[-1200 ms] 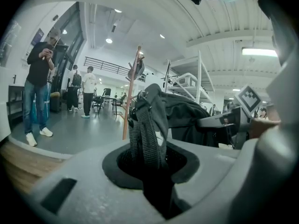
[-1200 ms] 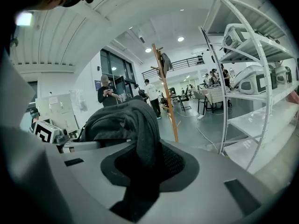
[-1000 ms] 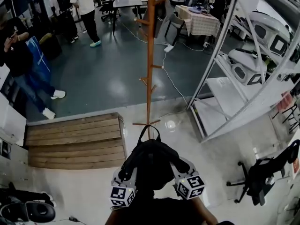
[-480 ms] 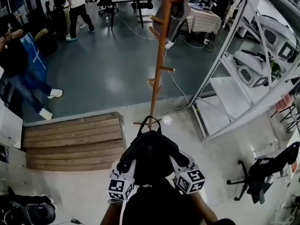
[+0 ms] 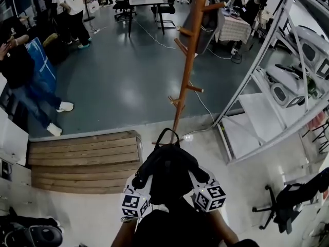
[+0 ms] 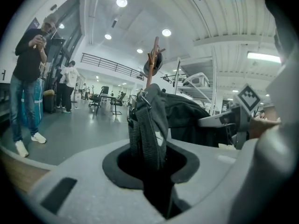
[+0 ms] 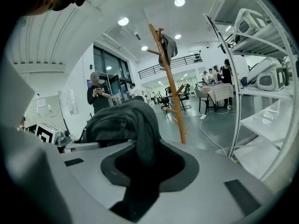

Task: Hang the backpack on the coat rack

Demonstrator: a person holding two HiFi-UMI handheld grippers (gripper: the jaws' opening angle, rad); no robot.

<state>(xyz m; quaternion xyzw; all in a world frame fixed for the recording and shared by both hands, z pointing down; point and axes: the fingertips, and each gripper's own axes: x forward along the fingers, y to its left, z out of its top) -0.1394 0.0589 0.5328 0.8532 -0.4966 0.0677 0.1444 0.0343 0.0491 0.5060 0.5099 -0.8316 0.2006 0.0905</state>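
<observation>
The grey workshop floor runs off toward standing people. A metal shelving unit fills the right, and a low wooden platform lies at left. The coat rack stands straight ahead, nearer than a second ago, with a dark garment on its top. The black backpack is carried in the air just short of the rack's foot, its top loop toward the pole. The left tongs are narrowed onto a webbing strap, the right tongs onto a fold of the pack's fabric.
</observation>
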